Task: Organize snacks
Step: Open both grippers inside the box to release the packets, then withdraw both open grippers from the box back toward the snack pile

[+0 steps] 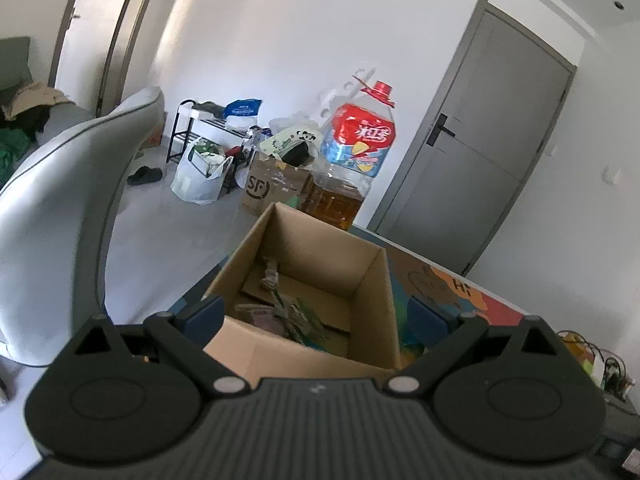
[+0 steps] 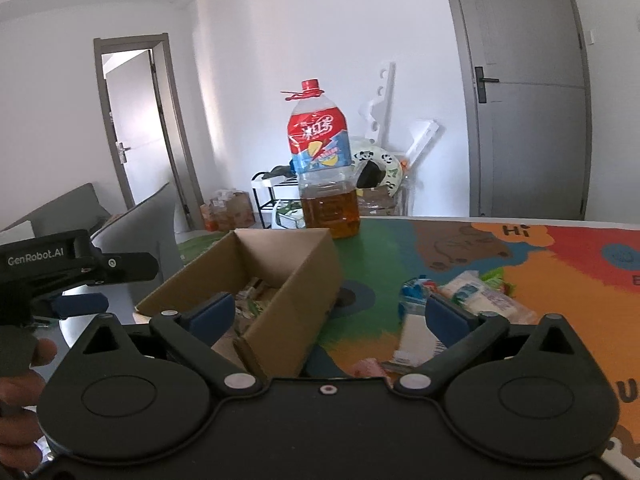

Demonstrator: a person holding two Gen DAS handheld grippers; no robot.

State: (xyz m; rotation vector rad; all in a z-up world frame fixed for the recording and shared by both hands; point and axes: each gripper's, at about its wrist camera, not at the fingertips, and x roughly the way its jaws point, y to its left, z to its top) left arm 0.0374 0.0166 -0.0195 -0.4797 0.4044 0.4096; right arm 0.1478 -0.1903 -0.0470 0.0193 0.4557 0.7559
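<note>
An open cardboard box stands on the colourful table mat, with several snack packets lying in it. My left gripper is open and empty, held just above the box's near edge. In the right wrist view the box is at centre left. My right gripper is open and empty, over the box's right corner. Loose snack packets lie on the mat to the right, behind the right fingertip. The left gripper shows at the left edge.
A large oil bottle with a red cap stands on the table behind the box; it also shows in the left wrist view. A grey chair is left of the table. Boxes and bags sit on the floor beyond.
</note>
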